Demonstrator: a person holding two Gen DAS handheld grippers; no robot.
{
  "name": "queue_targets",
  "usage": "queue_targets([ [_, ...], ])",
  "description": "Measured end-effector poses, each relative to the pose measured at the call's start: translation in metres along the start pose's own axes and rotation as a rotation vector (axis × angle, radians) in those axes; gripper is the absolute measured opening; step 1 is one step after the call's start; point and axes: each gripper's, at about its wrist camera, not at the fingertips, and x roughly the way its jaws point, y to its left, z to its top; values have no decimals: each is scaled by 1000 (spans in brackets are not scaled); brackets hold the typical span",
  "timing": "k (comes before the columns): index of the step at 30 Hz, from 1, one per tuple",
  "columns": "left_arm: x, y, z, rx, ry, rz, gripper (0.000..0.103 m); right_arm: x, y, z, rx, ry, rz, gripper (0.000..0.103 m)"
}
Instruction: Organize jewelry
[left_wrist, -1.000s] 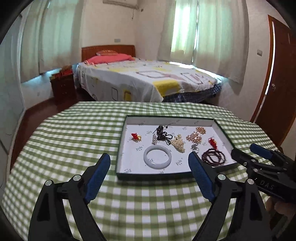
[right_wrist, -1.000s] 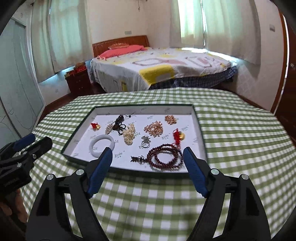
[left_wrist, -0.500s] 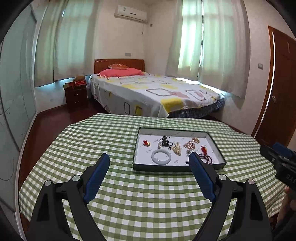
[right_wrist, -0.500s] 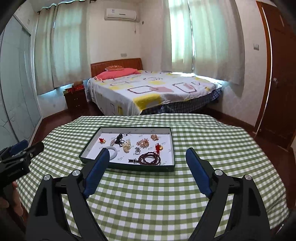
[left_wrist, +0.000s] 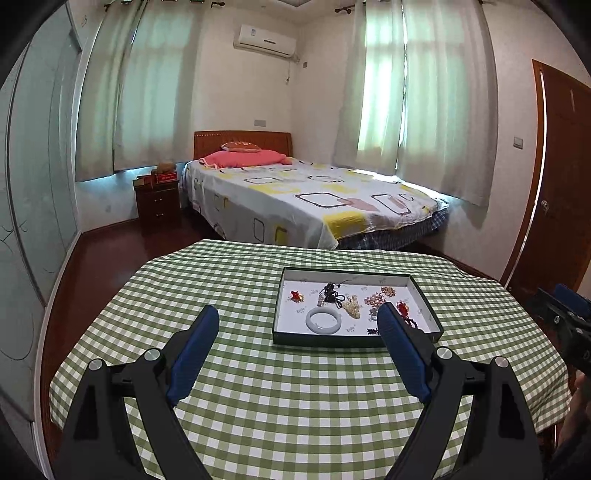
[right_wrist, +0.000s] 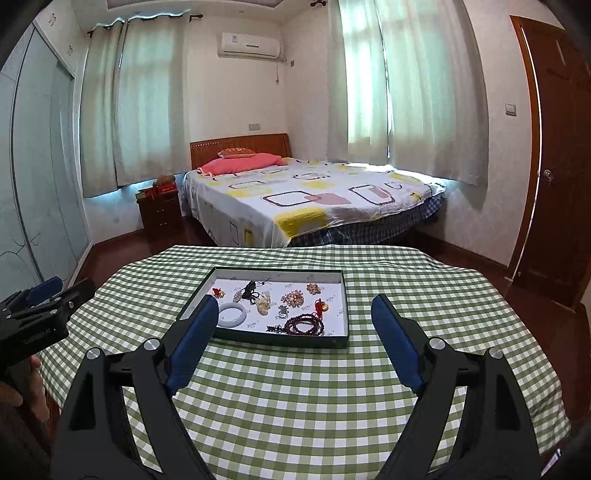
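Note:
A shallow dark-rimmed tray (left_wrist: 354, 339) (right_wrist: 273, 339) with a white floor lies on the checked table. It holds a white bangle (left_wrist: 309, 322) (right_wrist: 226, 323), a dark red bead string (right_wrist: 306, 325), a black corded piece (left_wrist: 332, 293), gold clusters (right_wrist: 264, 302) and a small red charm (left_wrist: 295, 295). My left gripper (left_wrist: 297, 314) hangs open and empty, well short of the tray's near edge. My right gripper (right_wrist: 294, 303) is likewise open and empty, back from the tray. Each shows at the edge of the other's view: right gripper (left_wrist: 565, 314), left gripper (right_wrist: 44, 306).
The table wears a green-and-white checked cloth (left_wrist: 295, 387) with bare cloth around the tray. Beyond it stand a bed (left_wrist: 314, 199), a dark nightstand (left_wrist: 157, 199), a wooden door (left_wrist: 561, 184) at right and glass wardrobe panels (left_wrist: 33, 184) at left.
Both grippers have drawn back and risen from the tray, which now looks smaller and farther off. The right jaws stand slightly wider. The jewelry has not moved.

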Motion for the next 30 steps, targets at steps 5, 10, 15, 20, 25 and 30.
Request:
queue_targets([
  [5, -3, 2, 0, -4, -4, 0, 84, -3, 3, 1, -2, -5, 3, 83],
  [10, -4, 2, -1, 0, -5, -2, 84, -3, 4, 1, -5, -9, 6, 83],
  [15, -4, 2, -2, -1, -6, -3, 84, -3, 4, 0, -6, -11, 6, 83],
  [20, -5, 2, -2, -4, -5, -4, 84, -3, 4, 0, -7, -12, 6, 83],
  [25, -6, 3, -1, -12, -8, -5, 84, -3, 5, 1, -7, -11, 6, 83],
  [30, -6, 2, 0, -15, -5, -6, 84, -3, 5, 1, -7, -13, 7, 83],
])
